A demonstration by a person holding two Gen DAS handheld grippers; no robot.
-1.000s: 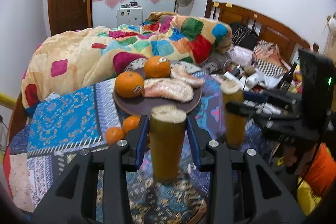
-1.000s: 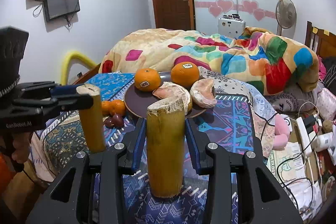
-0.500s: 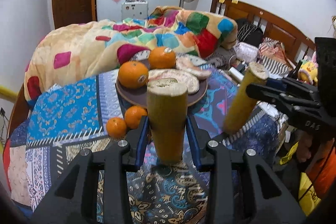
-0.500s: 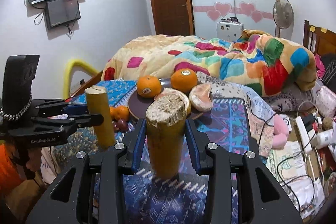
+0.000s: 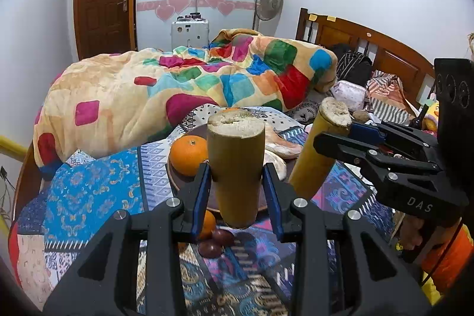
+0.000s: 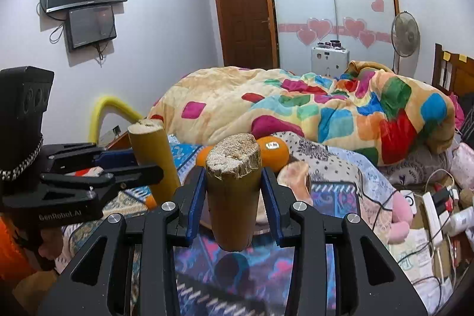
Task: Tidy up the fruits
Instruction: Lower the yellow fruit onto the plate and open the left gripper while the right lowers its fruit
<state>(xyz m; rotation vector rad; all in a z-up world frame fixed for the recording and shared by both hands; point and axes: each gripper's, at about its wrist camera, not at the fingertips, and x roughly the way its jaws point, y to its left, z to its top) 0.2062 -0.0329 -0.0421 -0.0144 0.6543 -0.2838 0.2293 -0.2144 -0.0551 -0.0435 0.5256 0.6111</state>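
Note:
My left gripper (image 5: pixel 236 191) is shut on a yellow sugarcane piece (image 5: pixel 235 168) and holds it upright above the patterned cloth. My right gripper (image 6: pixel 233 197) is shut on a second sugarcane piece (image 6: pixel 233 191), also lifted; it shows tilted in the left wrist view (image 5: pixel 321 150). The left-hand piece shows in the right wrist view (image 6: pixel 152 159). Behind them a dark round plate (image 5: pixel 174 176) holds an orange (image 5: pixel 189 156) and pale pomelo pieces (image 5: pixel 281 142). A small orange (image 5: pixel 208 224) and dark small fruits (image 5: pixel 216 242) lie on the cloth below my left gripper.
The table wears a patterned blue cloth (image 5: pixel 94 197). A bed with a bright patchwork quilt (image 5: pixel 183 91) lies just behind. Cables, a power strip and clutter (image 6: pixel 432 206) sit at the right. A wooden headboard (image 5: pixel 370 49) stands at the far right.
Both grippers have risen with their sugarcane pieces off the cloth and moved closer to the plate. The right-hand piece now leans.

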